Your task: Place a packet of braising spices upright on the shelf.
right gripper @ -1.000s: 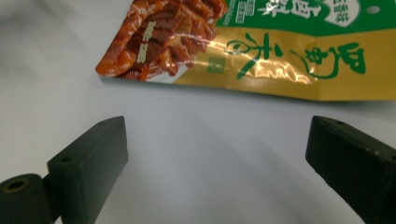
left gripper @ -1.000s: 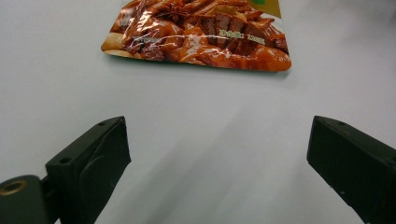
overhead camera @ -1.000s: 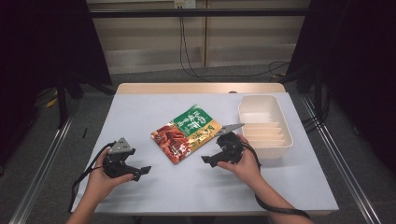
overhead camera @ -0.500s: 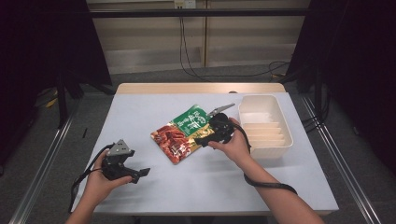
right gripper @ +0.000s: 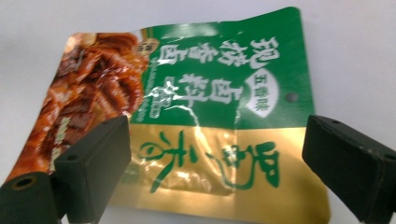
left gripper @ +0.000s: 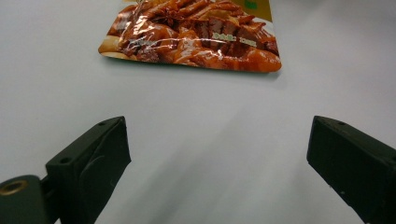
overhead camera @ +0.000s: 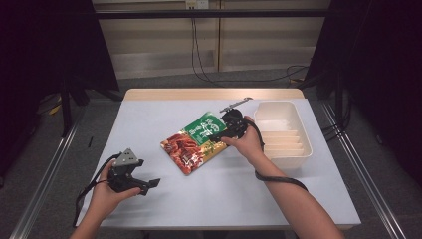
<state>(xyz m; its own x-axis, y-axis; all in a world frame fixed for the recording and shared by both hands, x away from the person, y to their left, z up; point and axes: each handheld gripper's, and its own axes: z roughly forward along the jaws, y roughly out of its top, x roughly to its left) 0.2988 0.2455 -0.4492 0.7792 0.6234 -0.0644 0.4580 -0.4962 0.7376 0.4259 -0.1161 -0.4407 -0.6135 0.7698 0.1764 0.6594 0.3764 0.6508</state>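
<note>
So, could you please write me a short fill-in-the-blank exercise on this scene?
1. The right gripper hovers over the ____ end of the pouch.
2. The left gripper's jaws are ____.
3. The white tray lies to the pouch's ____ in the high view.

Missing words: green; open; right

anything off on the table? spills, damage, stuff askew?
Nothing stands out. The food pouch lies flat and sealed on the table, angled but intact, with only foil creases. The white tray sits squarely at the right. The right claw is open over the pouch; the left claw is open, short of it.
</note>
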